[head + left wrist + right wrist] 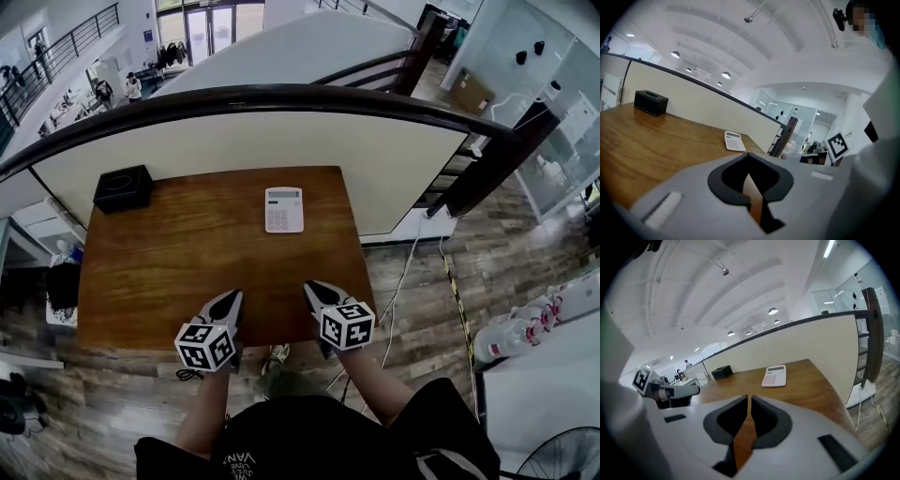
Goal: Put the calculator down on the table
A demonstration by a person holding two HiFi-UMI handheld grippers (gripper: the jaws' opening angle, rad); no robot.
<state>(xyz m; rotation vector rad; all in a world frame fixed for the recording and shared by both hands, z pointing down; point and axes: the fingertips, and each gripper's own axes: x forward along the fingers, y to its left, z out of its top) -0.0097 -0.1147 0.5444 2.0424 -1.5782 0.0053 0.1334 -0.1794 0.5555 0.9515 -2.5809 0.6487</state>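
Note:
A white calculator (pixel 283 209) lies flat on the wooden table (pixel 187 272), near its far right side. It also shows in the left gripper view as the calculator (pixel 734 141) and in the right gripper view as the calculator (pixel 775 376), far ahead of both sets of jaws. My left gripper (pixel 232 302) hovers at the table's near edge, shut with nothing in it. My right gripper (pixel 312 290) is beside it, also shut and empty. Neither touches the calculator.
A black box (pixel 124 187) stands at the table's far left corner. A curved dark railing (pixel 281 98) with a cream panel runs behind the table. Cables (pixel 403 281) lie on the wooden floor to the right. White furniture (pixel 562 328) stands at the far right.

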